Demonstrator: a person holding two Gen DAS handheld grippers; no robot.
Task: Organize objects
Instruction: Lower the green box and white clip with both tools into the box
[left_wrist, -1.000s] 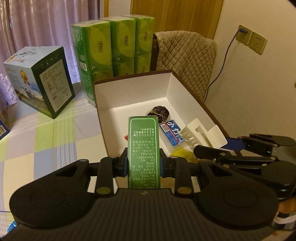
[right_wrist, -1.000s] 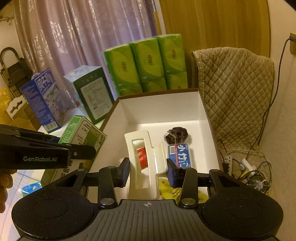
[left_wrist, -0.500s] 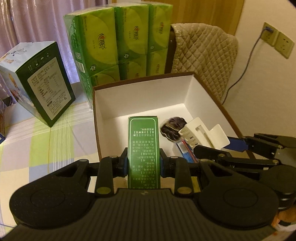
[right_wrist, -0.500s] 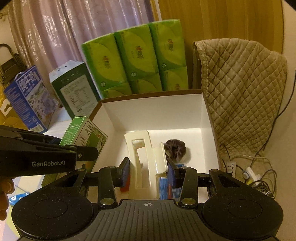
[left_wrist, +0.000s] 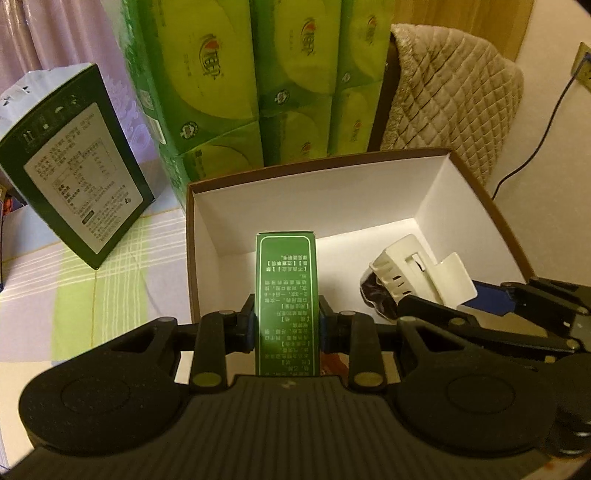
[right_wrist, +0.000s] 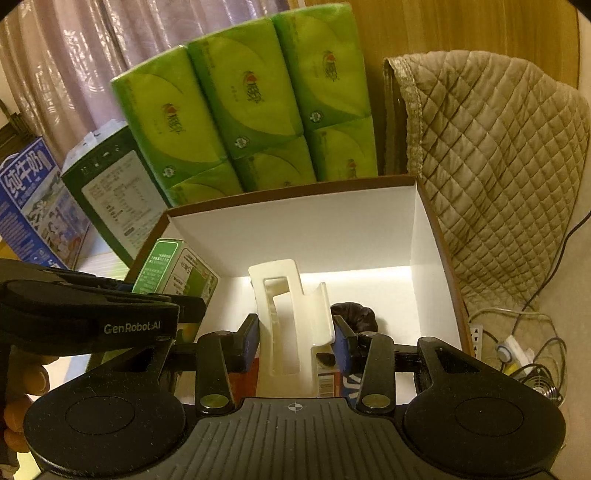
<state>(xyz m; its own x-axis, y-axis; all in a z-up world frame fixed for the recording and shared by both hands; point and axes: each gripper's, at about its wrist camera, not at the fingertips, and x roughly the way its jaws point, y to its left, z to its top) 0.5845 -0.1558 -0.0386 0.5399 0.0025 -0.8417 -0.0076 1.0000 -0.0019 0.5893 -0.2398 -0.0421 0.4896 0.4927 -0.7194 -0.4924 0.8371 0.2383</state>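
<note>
A: Both loads hang over the white box (left_wrist: 207, 206). The left hand-held gripper (left_wrist: 286, 325) is clamped on the narrow sides of the green carton (left_wrist: 286, 295), which stands upright above the box's near-left part. The right hand-held gripper (right_wrist: 295, 341) pinches the cream hair claw (right_wrist: 288, 325) above the box's middle.

B: What worries you?

A: The two tools sit close together (the right one crosses just beside the carton in the left view). I'd guess a careless lowering could knock one load against the other. The tall carton might also topple once released, or catch the box's left wall.

B: And the dark lump (right_wrist: 354, 317) on the box floor?

A: Just behind the claw; it looks like a scrunchie, but I can't be sure. The claw could land on it.

B: Anything hidden?

A: The box's near floor is behind both tools. Only red and blue scraps of packaging show there.
</note>
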